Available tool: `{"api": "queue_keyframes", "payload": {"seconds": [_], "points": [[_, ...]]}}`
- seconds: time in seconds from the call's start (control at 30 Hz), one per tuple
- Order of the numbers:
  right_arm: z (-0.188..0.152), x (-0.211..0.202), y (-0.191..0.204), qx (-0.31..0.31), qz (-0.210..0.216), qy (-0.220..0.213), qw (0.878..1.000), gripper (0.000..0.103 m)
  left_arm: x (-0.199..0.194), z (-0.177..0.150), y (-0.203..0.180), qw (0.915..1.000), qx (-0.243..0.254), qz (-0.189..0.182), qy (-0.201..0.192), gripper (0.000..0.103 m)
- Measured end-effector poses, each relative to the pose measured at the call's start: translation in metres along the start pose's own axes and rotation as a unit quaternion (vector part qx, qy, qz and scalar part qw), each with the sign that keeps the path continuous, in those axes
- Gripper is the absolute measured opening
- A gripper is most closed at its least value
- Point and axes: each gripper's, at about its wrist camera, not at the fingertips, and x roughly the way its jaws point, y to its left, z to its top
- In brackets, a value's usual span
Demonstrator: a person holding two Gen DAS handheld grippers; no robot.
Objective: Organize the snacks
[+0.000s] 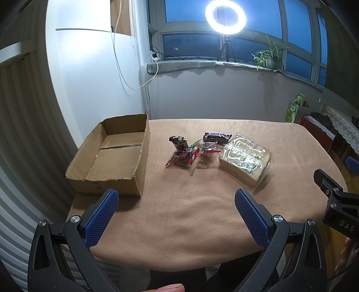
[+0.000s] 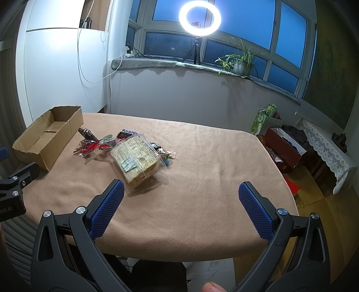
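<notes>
An empty cardboard box (image 1: 116, 157) (image 2: 48, 134) sits at the table's left side. To its right lies a heap of snacks: a dark wrapped chocolate bar (image 1: 216, 137), small red and dark packets (image 1: 190, 152) (image 2: 94, 144), and a clear bag of biscuits (image 1: 245, 160) (image 2: 134, 160). More small packets (image 2: 163, 153) peek out behind the bag. My left gripper (image 1: 177, 197) hovers open over the near table edge, short of the snacks. My right gripper (image 2: 181, 191) is open too, its left finger (image 2: 107, 209) close to the biscuit bag.
The table (image 2: 213, 161) wears a tan cloth. A white wall and radiator flank the left. A ring light (image 1: 225, 16) and a potted plant (image 2: 240, 60) stand on the windowsill. Boxes and a green bag (image 2: 262, 121) crowd the floor at right.
</notes>
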Motion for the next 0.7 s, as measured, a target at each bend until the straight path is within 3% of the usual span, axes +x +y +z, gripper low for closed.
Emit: {"api": "queue_keyframes", "payload": {"seconds": [0.6, 0.7], "points": [[0.0, 0.028, -0.011, 0.01, 0.018, 0.022, 1.0, 0.103, 0.028, 0.0, -0.013, 0.9996, 0.013, 0.012, 0.022, 0.103], [0.0, 0.042, -0.008, -0.02, -0.009, 0.021, 1.0, 0.103, 0.044, -0.001, -0.015, 0.9994, 0.02, 0.014, 0.023, 0.103]]}}
